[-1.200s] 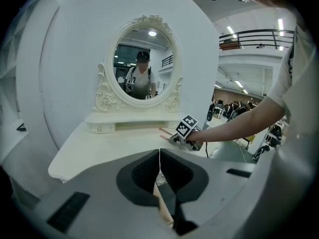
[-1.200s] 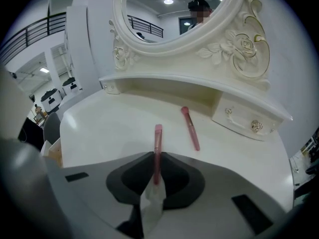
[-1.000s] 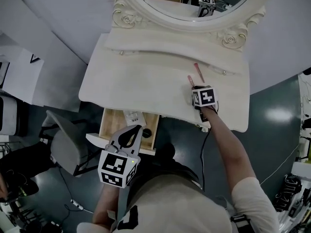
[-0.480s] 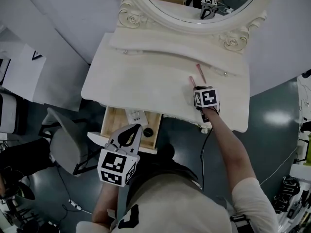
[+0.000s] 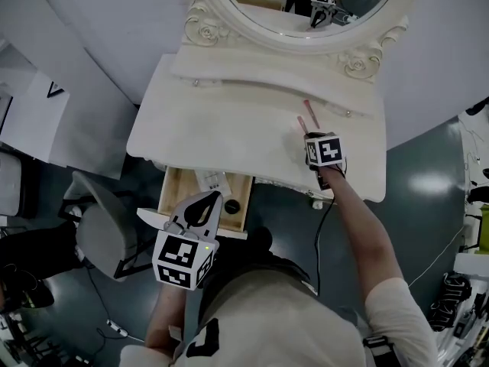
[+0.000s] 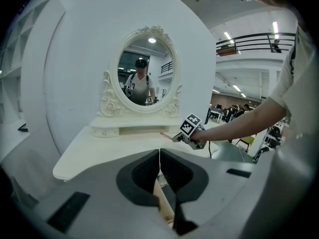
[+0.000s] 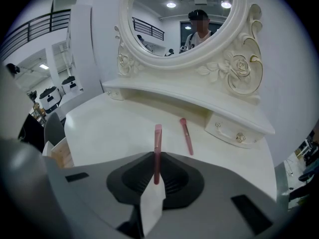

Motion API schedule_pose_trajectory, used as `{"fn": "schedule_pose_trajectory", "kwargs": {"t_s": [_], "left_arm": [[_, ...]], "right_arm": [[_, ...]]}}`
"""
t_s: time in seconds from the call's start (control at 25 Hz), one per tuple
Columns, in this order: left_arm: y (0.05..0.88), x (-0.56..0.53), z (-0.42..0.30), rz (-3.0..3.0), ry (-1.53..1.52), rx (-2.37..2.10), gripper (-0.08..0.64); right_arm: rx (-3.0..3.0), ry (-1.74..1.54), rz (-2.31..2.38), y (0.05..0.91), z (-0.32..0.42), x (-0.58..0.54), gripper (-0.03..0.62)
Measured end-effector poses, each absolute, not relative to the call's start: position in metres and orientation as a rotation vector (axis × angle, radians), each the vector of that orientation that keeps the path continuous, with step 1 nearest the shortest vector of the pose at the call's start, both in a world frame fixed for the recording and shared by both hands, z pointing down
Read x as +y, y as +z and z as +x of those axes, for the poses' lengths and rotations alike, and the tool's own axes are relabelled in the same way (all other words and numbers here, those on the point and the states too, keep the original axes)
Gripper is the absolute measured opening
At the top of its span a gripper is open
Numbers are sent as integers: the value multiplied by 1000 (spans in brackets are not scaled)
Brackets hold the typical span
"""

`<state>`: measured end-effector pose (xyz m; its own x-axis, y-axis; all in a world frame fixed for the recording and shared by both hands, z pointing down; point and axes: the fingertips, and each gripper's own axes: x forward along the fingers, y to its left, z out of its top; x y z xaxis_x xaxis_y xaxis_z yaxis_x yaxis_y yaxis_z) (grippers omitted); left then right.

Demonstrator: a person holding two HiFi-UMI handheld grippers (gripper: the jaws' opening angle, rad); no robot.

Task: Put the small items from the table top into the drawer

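While the right gripper (image 7: 156, 159) points down at the cream-white carved dressing table (image 5: 218, 132), its jaws are clamped on the near end of a slim pink stick-shaped cosmetic (image 7: 157, 142). The far end of the stick juts forward over the table top. A second thin pink brush with a rounded tip (image 7: 186, 135) lies flat on the top just to the right of the held one. It is near the small cream drawer with a round knob (image 7: 233, 132) that sits under the oval mirror (image 5: 298, 2) in its carved frame. In the head view the right gripper works near the table's right front corner. The left gripper (image 5: 211, 199) hangs over the open light wooden drawer (image 5: 169, 193) below the front edge of the table. Its jaws are pressed together with nothing between them. Inside the drawer lie a white flat packet (image 5: 212, 180) and a small round black object (image 5: 231, 206).
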<state>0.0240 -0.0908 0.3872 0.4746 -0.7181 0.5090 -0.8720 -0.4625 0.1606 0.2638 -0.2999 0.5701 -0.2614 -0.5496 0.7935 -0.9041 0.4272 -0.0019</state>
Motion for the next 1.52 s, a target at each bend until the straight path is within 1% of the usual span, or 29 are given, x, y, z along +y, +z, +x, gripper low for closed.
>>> {"fn": "schedule_pose_trajectory", "kwargs": {"t_s": [1.52], "left_arm": [[360,-38,-34,2434,439,-1315,57]], "right_arm": [[-1958,515,1314,506,225,-240,56]]}}
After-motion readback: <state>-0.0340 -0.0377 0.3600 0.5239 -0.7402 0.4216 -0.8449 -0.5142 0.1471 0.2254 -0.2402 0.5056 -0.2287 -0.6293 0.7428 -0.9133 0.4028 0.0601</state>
